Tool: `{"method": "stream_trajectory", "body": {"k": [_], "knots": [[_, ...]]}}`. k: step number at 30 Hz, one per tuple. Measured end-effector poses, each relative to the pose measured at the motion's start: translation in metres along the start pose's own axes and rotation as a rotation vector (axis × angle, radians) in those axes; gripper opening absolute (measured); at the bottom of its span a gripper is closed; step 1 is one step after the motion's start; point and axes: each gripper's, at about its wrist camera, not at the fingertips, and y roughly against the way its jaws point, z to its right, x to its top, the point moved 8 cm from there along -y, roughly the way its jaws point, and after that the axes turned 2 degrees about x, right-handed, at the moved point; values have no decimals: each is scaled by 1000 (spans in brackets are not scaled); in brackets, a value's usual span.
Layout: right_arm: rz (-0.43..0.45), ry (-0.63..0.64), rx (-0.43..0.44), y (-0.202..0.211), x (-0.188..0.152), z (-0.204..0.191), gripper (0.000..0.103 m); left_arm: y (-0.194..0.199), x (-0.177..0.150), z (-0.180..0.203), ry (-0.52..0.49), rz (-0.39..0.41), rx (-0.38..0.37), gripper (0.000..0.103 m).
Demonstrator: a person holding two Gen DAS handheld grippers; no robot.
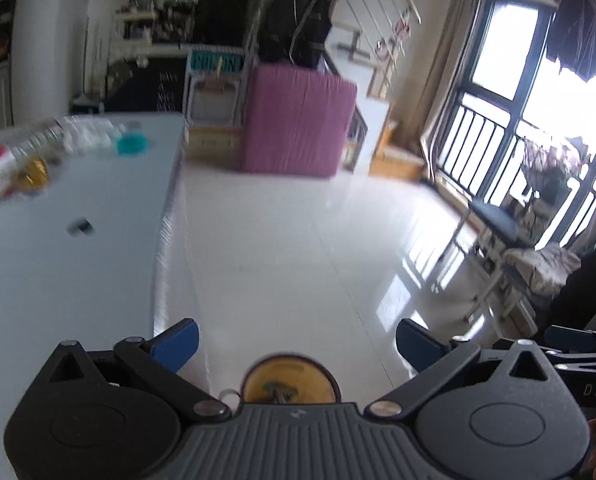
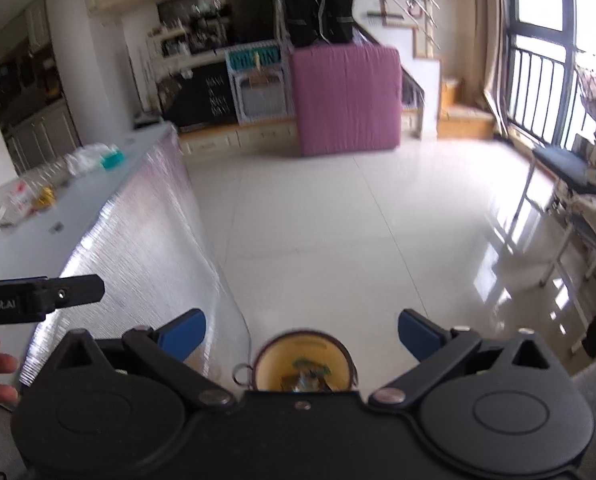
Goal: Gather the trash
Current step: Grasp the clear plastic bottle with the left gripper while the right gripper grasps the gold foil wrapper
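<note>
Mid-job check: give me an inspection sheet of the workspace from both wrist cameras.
Surface: pale table, mostly bare at the near end.
Job's things: blurred litter pile at the far end, plastic and a gold wrapper.
Clutter: teal container; small dark item.
Grippers: left gripper and right gripper both open, empty, over the floor.
Cables: nothing seen.
Surroundings: pink mattress, barred window, tiled floor.

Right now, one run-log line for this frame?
left tool: open, empty | right tool: open, empty | trash: on table, untouched | bin: on floor below tools
</note>
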Motion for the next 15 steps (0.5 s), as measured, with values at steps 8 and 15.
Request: {"method": "stream_trajectory", "body": {"k": [8, 15], "knots": [[108, 69, 91, 13, 36, -62, 103, 50, 39, -57, -25, 135, 86, 103], [151, 130, 171, 4, 65, -136, 103, 76, 62, -128, -31, 209, 169, 103]]}}
